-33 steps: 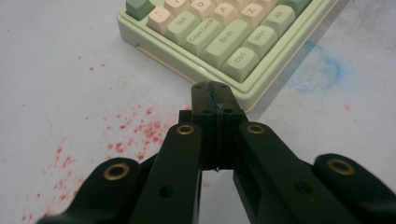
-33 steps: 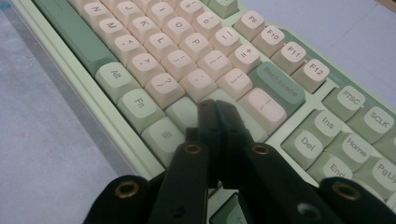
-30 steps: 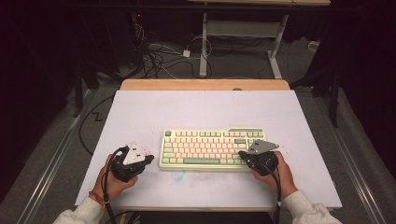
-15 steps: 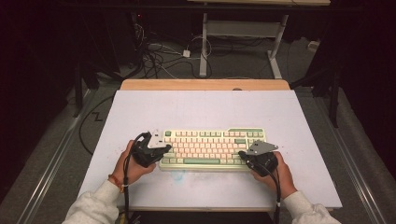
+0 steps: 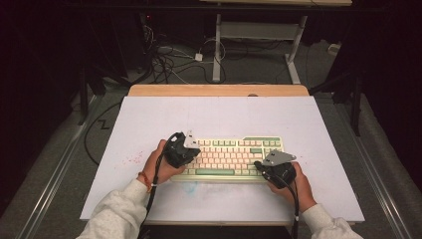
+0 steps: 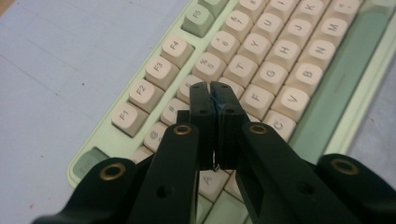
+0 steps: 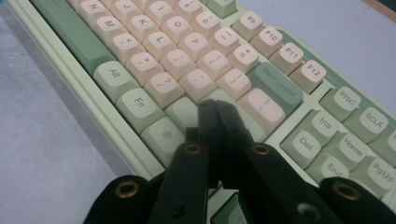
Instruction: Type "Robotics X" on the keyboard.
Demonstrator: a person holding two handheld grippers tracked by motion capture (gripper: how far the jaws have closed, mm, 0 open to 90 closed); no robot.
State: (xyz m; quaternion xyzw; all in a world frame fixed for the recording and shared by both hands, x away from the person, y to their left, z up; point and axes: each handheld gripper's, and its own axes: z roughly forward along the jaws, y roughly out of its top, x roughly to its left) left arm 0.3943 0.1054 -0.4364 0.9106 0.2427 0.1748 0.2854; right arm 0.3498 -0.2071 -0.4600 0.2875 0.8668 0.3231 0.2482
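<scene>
1. From the high view, you see the keyboard (image 5: 231, 157) lying flat near the front of the white table (image 5: 214, 114), with your left gripper (image 5: 182, 148) over its left end and your right gripper (image 5: 276, 169) at its front right corner. Jaw detail is too small to read there.
2. Your left gripper view gives what the high view cannot: the left gripper (image 6: 215, 95) has its jaws pressed together with nothing between them, the tips poised over the keys just left of the R and F keys. Whether they touch a key, you cannot tell.
3. Your right gripper view shows the right gripper (image 7: 217, 109) also closed and empty, its tips over the green key just below Backspace (image 7: 274, 83). It also lets you read the Ins, Del and Home legends.
</scene>
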